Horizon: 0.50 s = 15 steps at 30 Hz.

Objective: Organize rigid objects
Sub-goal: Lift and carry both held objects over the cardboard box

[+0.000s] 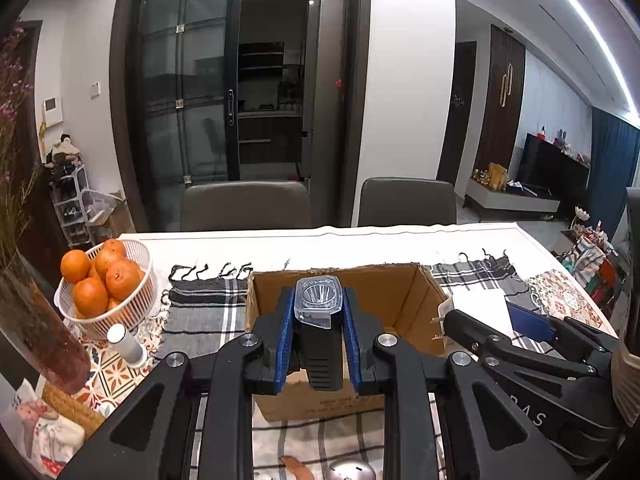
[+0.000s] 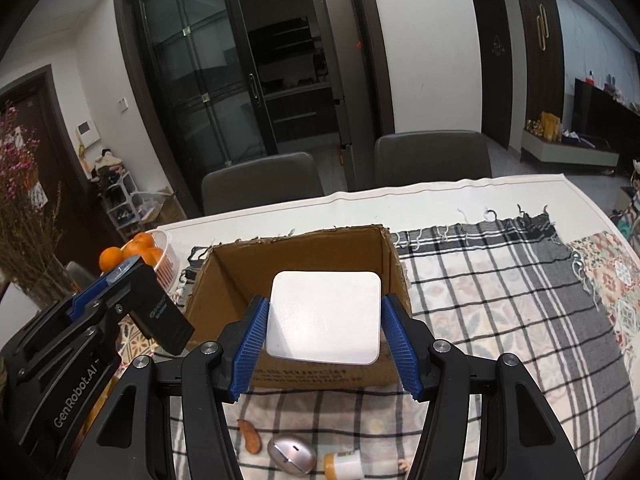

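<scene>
You've got both hands loaded and aimed at the cardboard box (image 2: 304, 276), so this reads as a double drop-off. Left hand-held gripper (image 1: 318, 320) is pinched tight on a black device w/ a clear plastic cap (image 1: 319, 302), pads on its narrow sides, cap end pointing fwd over the near wall of the box; holding it by the body keeps the cap free and lets it go in nose first. Right hand-held gripper (image 2: 324, 320) is clamped partway on a flat white square pad (image 2: 325, 316), blue pads on its two opposite edges, face up and roughly level, hovering above the box opening; an edge grip is prob the only way to carry sth that thin. Box sits open-topped on the checked cloth (image 2: 500, 300) on the counter (image 2: 440, 196), looks empty from what shows. Still waiting near your side on the cloth: silver mouse (image 2: 290, 453), small yellow-white bottle (image 2: 344, 465), orange-brown bit (image 2: 250, 434). Basket of oranges (image 1: 105, 280) and white cylinder (image 1: 126, 344) off to the left, prob not part of the job. Nothing released yet.
</scene>
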Motion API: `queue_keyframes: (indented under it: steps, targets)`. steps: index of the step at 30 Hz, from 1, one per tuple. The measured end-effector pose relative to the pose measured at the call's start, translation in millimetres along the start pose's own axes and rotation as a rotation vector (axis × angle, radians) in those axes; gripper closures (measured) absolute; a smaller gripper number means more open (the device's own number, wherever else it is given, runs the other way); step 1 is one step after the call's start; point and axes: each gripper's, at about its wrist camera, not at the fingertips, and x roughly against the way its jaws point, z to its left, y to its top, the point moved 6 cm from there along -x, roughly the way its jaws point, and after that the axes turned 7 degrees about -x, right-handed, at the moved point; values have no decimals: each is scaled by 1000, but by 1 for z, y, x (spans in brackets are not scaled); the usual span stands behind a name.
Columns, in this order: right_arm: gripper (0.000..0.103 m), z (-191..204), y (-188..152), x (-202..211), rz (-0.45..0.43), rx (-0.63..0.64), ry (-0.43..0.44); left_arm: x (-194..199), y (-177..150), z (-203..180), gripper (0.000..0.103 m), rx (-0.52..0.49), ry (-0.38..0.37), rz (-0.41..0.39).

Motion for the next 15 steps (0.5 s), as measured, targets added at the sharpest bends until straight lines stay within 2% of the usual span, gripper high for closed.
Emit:
queue_keyframes:
  steps: [15]
  targets:
    - [44,2,28,-47,87,94,-64,-55,10,4,79,-8,19,113]
